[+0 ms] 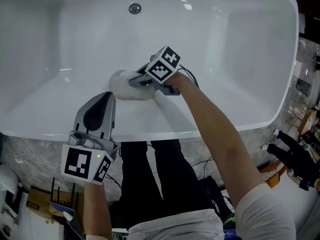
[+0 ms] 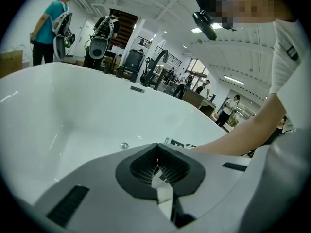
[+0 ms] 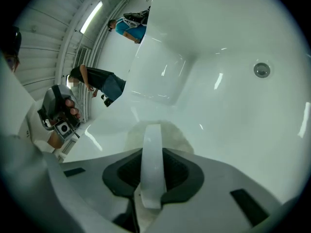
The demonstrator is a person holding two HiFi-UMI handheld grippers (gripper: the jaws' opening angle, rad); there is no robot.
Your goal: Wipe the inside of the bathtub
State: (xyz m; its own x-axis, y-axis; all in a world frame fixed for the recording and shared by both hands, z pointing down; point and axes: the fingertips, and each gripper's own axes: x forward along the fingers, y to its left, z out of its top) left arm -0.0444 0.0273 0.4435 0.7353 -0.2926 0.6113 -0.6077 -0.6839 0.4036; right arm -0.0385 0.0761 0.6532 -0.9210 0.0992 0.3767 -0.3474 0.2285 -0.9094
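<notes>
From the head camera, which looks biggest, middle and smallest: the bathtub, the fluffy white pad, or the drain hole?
1. bathtub: by far the largest, it fills most of the view.
2. fluffy white pad: middle.
3. drain: smallest, though it lies farther from the camera.

White bathtub [image 1: 225, 59], apparently a cloth [image 1: 124, 85] inside

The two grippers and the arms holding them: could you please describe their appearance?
The left gripper and right gripper have grey tapered shells with black ribbed jaw pads. Each carries a white cube of black square markers; the left's has a green light. Black cables trail from the right one. The right sleeve is short and white.
</notes>
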